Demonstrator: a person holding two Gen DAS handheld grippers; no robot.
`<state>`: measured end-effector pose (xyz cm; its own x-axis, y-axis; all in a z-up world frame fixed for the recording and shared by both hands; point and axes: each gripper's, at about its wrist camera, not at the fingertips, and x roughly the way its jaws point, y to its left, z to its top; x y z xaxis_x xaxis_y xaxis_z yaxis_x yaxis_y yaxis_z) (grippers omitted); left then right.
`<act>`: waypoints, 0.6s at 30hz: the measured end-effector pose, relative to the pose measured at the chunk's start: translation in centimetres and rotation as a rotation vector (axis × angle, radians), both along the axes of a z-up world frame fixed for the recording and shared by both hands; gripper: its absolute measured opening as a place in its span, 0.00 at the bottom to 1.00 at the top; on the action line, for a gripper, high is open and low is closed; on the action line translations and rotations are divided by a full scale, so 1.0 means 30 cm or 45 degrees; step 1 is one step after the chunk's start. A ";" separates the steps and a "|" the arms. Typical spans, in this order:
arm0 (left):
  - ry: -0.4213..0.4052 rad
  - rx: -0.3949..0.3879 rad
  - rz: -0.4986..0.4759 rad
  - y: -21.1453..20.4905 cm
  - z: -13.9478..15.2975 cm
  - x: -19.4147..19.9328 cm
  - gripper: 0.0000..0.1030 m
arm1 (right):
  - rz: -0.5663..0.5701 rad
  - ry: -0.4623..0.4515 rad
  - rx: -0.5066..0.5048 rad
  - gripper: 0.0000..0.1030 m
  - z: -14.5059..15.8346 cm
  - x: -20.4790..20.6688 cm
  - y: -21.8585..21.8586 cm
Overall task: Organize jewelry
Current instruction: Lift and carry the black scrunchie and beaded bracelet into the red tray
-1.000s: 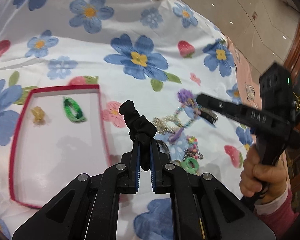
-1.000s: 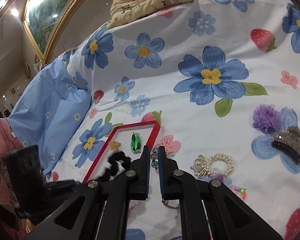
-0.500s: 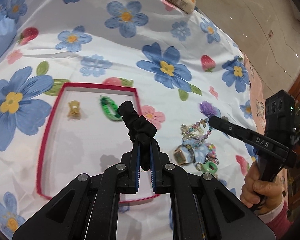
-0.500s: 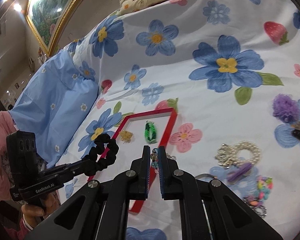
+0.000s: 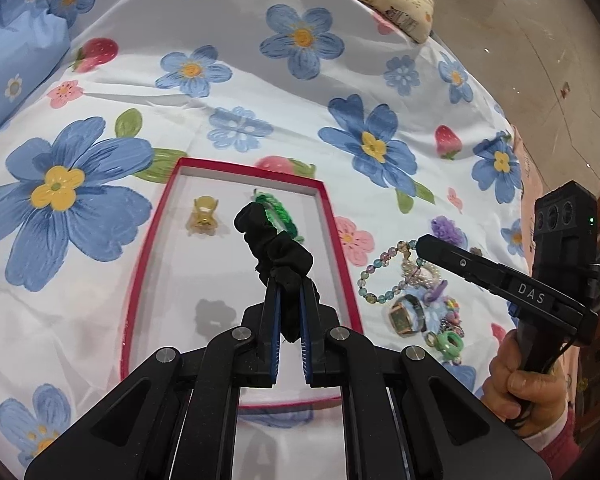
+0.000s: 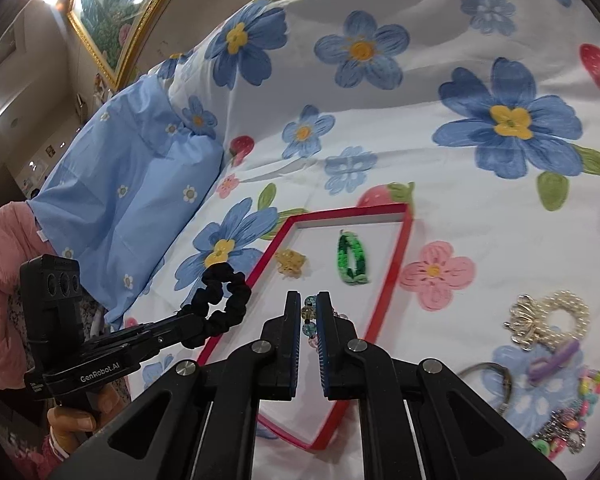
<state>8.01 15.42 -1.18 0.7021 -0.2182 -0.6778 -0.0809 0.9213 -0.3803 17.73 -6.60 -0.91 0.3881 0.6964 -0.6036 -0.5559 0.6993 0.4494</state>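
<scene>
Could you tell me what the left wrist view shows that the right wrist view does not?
Only the left wrist view shows the watch face and the full bead bracelet on the bedspread. Only the right wrist view shows the painting, the blue pillow and the whole black scrunchie loop. Both show the red tray with its yellow clip and green band.

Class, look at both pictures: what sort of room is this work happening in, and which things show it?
Most likely a bedroom at home. The work surface is a bed under a flower-printed sheet, with a light blue pillow at one end, and a gold-framed painting hangs on the wall behind.
</scene>
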 end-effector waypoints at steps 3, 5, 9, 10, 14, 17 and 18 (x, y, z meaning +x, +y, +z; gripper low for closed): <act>0.014 -0.009 0.013 0.023 -0.021 0.012 0.07 | 0.025 0.004 0.007 0.07 -0.011 0.010 0.039; 0.024 -0.016 0.017 0.037 -0.035 0.020 0.07 | 0.042 0.009 0.002 0.07 -0.022 0.021 0.067; 0.047 -0.026 0.020 0.059 -0.066 0.042 0.07 | 0.069 0.020 -0.011 0.07 -0.047 0.039 0.119; 0.053 -0.031 0.023 0.064 -0.075 0.050 0.07 | 0.072 0.022 -0.013 0.07 -0.051 0.043 0.130; 0.076 -0.046 0.017 0.082 -0.107 0.084 0.07 | 0.091 0.043 -0.025 0.07 -0.089 0.075 0.174; 0.087 -0.049 0.001 0.086 -0.128 0.118 0.07 | 0.102 0.061 -0.035 0.07 -0.116 0.102 0.206; 0.092 -0.052 -0.001 0.089 -0.135 0.129 0.07 | 0.104 0.064 -0.040 0.07 -0.125 0.112 0.216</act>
<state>11.87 18.09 -5.23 0.6517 -0.2470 -0.7171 -0.1088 0.9053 -0.4107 21.08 -0.12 -4.64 0.2993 0.7048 -0.6431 -0.5890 0.6668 0.4566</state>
